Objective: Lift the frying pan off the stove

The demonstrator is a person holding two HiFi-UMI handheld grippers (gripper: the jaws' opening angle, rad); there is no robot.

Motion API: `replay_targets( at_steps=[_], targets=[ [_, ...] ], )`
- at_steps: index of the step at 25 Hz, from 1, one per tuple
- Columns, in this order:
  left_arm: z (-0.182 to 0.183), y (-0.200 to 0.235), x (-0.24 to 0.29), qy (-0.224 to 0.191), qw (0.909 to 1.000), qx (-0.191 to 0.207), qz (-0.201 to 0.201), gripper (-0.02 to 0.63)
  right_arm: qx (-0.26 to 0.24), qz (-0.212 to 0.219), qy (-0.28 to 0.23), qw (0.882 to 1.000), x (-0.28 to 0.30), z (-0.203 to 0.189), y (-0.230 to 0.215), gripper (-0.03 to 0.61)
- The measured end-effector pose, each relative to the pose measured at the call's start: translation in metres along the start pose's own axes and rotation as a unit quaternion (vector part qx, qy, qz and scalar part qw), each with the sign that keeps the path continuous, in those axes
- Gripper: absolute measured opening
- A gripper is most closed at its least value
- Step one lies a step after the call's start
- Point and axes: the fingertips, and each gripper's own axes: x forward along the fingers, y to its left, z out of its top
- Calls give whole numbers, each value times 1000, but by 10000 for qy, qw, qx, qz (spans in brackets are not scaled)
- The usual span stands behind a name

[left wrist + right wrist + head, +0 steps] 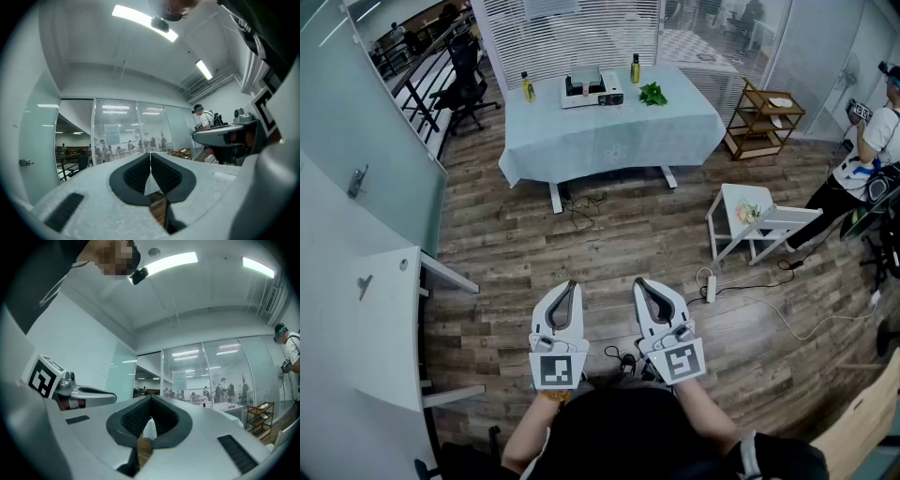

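Observation:
A white portable stove stands on a table with a pale blue cloth, far across the room in the head view. What sits on the stove is too small to make out as a pan. My left gripper and right gripper are held side by side close to my body, over the wooden floor and far from the table. Both are shut and empty. The left gripper view shows its jaws meeting, pointing level across the room. The right gripper view shows its jaws closed too.
Two yellow bottles and green leaves flank the stove. A small white table, a wooden shelf and a person are at the right. A power strip with cables lies on the floor. White desks line the left.

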Motion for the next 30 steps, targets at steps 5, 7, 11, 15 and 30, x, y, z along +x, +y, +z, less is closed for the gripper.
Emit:
replay_targets(
  at_steps=[5, 7, 11, 15, 30],
  targets=[
    [-1, -22, 19, 4, 10000, 21, -64, 23, 536, 165, -202, 9982, 1, -4, -27, 3],
    [-4, -25, 26, 10, 10000, -42, -41, 21, 580, 219, -204, 9979, 6, -8, -34, 3],
    [-14, -18, 48, 78, 10000, -18, -49, 23, 522, 224, 62, 9984, 29, -25, -45, 3],
    [-26, 1, 85, 83, 9999, -119, -93, 23, 422, 302, 283, 9983, 65, -42, -56, 3],
    [-61, 152, 269, 171, 9975, -409, -554, 21, 219, -96, 695, 9973, 282, -80, -115, 3]
  ],
)
